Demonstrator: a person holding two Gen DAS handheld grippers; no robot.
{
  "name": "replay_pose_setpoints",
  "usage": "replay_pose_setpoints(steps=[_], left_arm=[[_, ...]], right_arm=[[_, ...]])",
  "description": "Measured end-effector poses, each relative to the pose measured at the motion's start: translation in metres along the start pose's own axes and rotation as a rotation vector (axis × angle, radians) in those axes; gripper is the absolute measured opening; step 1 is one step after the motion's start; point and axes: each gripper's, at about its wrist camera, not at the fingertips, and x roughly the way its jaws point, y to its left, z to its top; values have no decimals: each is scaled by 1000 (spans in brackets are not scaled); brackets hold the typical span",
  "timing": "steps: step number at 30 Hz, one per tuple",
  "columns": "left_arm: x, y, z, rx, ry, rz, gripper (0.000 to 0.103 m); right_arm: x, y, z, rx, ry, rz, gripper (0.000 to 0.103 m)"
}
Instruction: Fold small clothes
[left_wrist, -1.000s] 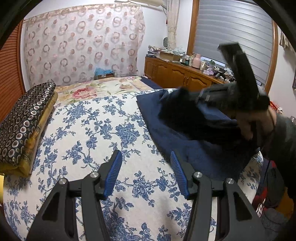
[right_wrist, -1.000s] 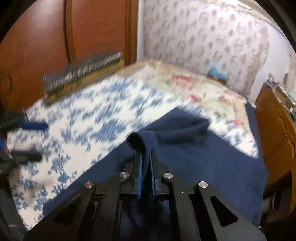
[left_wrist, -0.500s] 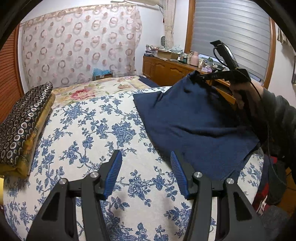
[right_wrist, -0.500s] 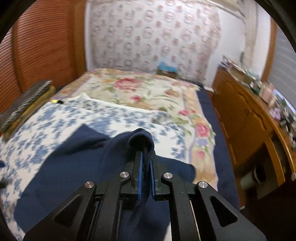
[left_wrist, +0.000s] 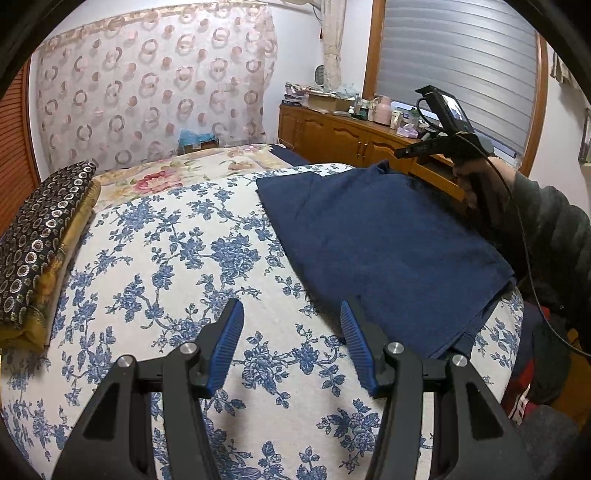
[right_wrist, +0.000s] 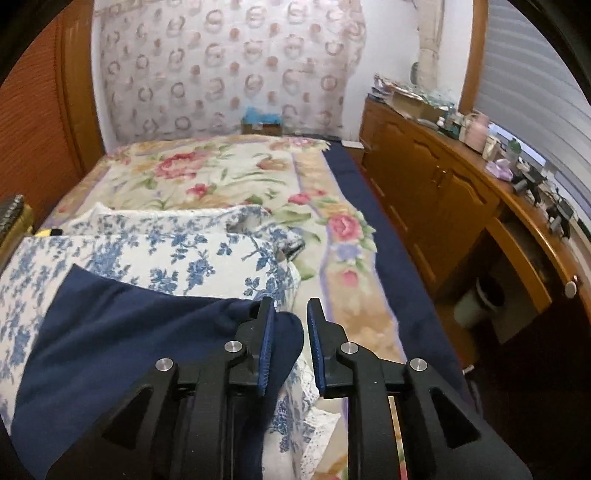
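While the right tool has just been opening off the navy cloth, withdraw cleanly; left tool gapes empty over the bed

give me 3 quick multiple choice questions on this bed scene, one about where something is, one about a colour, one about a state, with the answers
1. Where does the navy cloth lie?
A. on the blue-flowered cover
B. on the wooden cabinet
C. on the dark patterned cushion

2. What colour are the pads on the left tongs?
A. red
B. blue
C. yellow

3. How do the right tongs stand?
A. clamped on the cloth
B. parted, with a fold of the cloth in the gap
C. parted, with nothing between them

Answers:
1 A, the cloth is spread flat on the flowered cover at its right side.
2 B, both ribbed pads are blue.
3 B, the jaws have just been opening and a rounded fold lies by the left pad, with clear space to the right pad.
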Motion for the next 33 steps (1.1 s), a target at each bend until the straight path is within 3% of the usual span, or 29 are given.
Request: replay_pose_setpoints(steps=[1,3,5,9,13,14,16,17,19,24,28,29,33], left_arm=[[0,-1,0,0,0,-1,54],[1,-2,0,0,3,-4,54],[3,-3,0,3,9,-6,54],[6,-6,-1,10,19,-11,54],[12,-10,-2,21,38,-22,54],[13,-11,-2,25,41,-23,54],[15,-14,-3,32,47,-28,54],[15,-15,-4,32,51,-30,54],[17,-16,-5,33,60,-38,54],[20,-19,-7,35,72,-44,54],[22,-21,-9,42,84,-46,54],[22,-21,-10,41,88,-47,54],[19,-23,-10,40,79,-53,54]], right_arm=[[-3,0,0,-14,-2,-3,19],[-6,2,-1,-34,-8,19,34],[-6,6,0,-36,-8,55,43],[7,15,3,-28,14,96,43],[35,21,3,-22,99,90,43],[39,20,3,-18,107,89,42],[47,18,3,23,129,131,26],[47,18,3,23,129,131,9],[38,21,2,19,92,172,7],[15,14,5,40,-8,105,5],[28,4,3,83,48,46,5],[28,4,3,83,48,46,6],[14,10,1,28,34,15,34]])
